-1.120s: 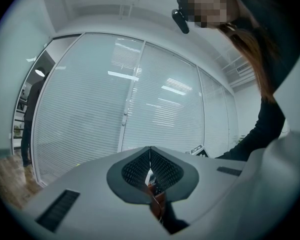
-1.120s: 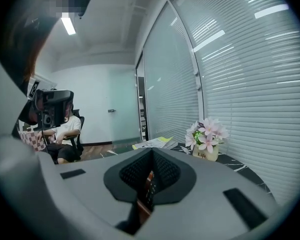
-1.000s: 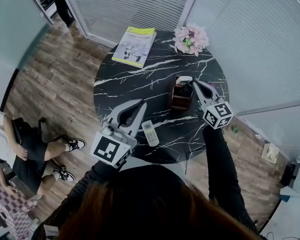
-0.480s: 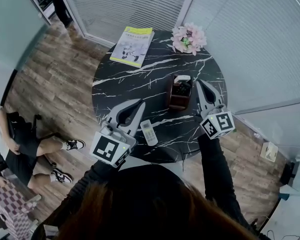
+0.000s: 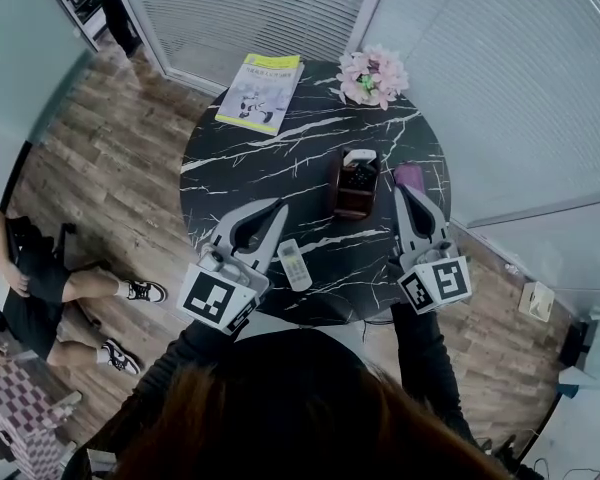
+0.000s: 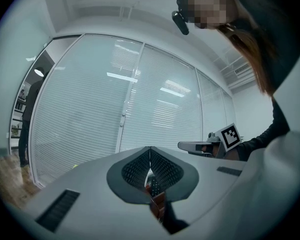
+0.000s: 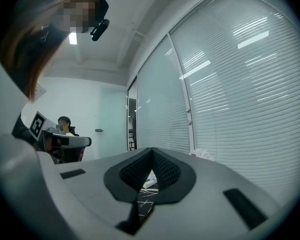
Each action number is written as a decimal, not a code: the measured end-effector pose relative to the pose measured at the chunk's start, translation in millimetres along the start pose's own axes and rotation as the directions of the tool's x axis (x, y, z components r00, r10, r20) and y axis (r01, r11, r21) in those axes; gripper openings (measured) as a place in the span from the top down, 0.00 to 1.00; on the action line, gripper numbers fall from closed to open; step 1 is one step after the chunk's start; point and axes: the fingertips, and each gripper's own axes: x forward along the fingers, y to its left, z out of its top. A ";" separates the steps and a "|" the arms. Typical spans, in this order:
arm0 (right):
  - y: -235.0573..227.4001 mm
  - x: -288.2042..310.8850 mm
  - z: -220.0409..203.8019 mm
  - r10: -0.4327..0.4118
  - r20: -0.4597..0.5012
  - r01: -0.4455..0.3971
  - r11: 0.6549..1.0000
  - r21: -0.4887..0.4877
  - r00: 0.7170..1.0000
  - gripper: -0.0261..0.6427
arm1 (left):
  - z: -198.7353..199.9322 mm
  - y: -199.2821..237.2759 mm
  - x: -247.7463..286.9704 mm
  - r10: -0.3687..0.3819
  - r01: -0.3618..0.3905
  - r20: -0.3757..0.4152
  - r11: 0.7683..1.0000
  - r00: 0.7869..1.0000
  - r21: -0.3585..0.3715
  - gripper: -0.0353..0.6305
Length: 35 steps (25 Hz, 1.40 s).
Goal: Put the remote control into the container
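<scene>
1. My right gripper (image 5: pixel 401 192) has pulled back from the container (image 5: pixel 352 196), jaws shut and empty.
2. What looks like a remote (image 5: pixel 360 157) stands inside the container, ahead-left of that gripper's tips.
3. The left gripper (image 5: pixel 280 210) is closed on nothing. A slim white remote control (image 5: pixel 293 265) lies flat just right of it. It is probably next, and the jaws must open first.

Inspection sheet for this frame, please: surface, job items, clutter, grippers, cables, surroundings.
Surface: round black marble table.
Job's things: white remote lies flat on the table; brown container stands mid-table, second remote upright in it.
Clutter: booklet, pink flowers, purple item.
Grippers: left gripper and right gripper both shut, empty.
Cables: nothing seen.
Surroundings: wood floor, glass walls with blinds, seated person.
</scene>
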 end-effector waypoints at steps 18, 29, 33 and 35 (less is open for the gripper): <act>51.6 -20.6 -3.7 -0.028 -0.031 0.030 0.998 0.054 0.999 0.94 | -5.6 -9.9 -3.0 -0.029 0.029 0.022 0.999 0.999 0.038 0.93; 63.6 -21.2 0.8 0.003 -0.020 -0.001 0.997 0.076 1.000 0.94 | -6.5 -7.2 -3.1 -0.013 0.011 0.024 0.999 1.000 0.047 0.93; 71.3 -21.4 4.0 0.013 -0.012 -0.012 0.995 0.101 1.000 0.94 | -6.0 -5.0 -3.1 -0.004 0.003 0.023 0.999 1.000 0.039 0.93; 75.3 -20.8 2.7 0.019 -0.017 -0.017 0.994 0.106 1.000 0.94 | -6.1 -3.7 -3.9 0.001 -0.002 0.020 0.999 1.000 0.038 0.93</act>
